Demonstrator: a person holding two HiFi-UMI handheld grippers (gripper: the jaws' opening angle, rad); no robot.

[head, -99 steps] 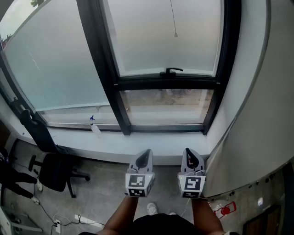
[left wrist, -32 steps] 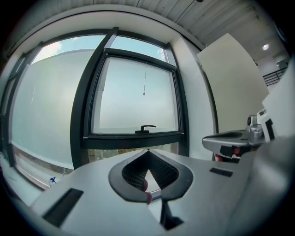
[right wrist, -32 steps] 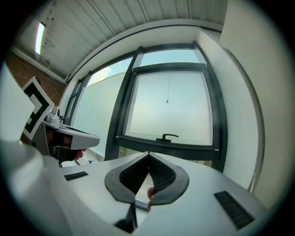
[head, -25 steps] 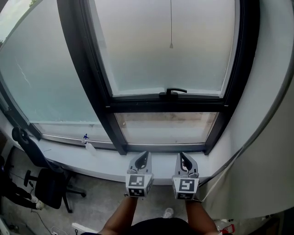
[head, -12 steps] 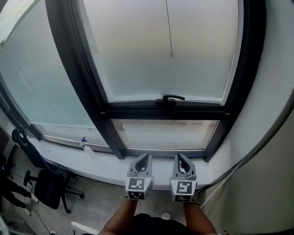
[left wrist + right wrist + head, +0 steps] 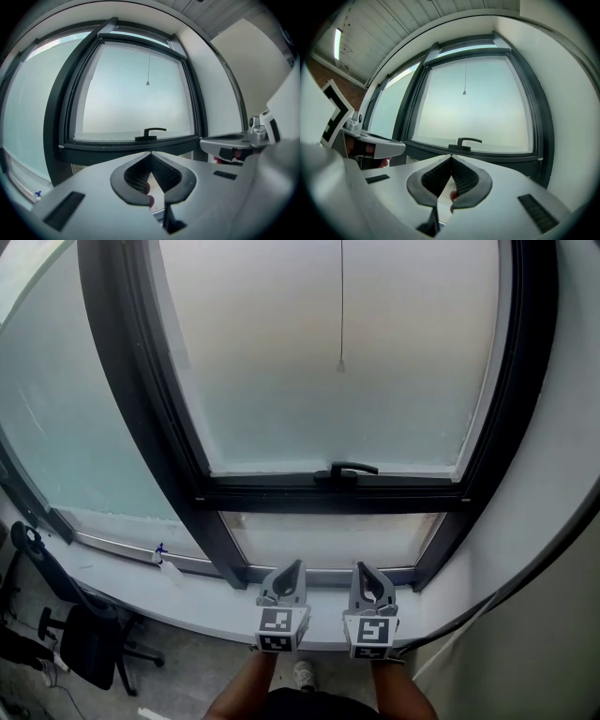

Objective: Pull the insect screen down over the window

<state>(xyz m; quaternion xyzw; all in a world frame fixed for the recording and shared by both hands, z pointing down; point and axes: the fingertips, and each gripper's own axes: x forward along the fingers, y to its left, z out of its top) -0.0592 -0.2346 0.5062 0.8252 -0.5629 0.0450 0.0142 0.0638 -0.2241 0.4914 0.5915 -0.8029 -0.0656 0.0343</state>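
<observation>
Far off to the left of the left hand-held gripper [image 6: 289,569] and lower down, an office chair [image 6: 87,652] stands on the floor. Nearer on that side, a small spray bottle [image 6: 161,557] lies on the pale window sill [image 6: 202,601]. The left hand-held gripper is held level over the sill's edge, pointing at the window [image 6: 328,352]. Its jaws are pressed together with nothing between them.

Ahead of both hand-held grippers and well above them, a thin pull cord [image 6: 341,296] hangs in front of the large pane and ends in a small weight [image 6: 340,366]. It is well apart from either tool. I cannot make out the insect screen itself; the cord runs up towards the top of the dark frame. Below the weight, a black window handle [image 6: 345,468] sits on the frame's crossbar, ahead of the gap between the two tools.

The right hand-held gripper [image 6: 364,570] is just beside the left one, level too, its jaws closed and empty. A pale wall [image 6: 562,521] rises to its right.
</observation>
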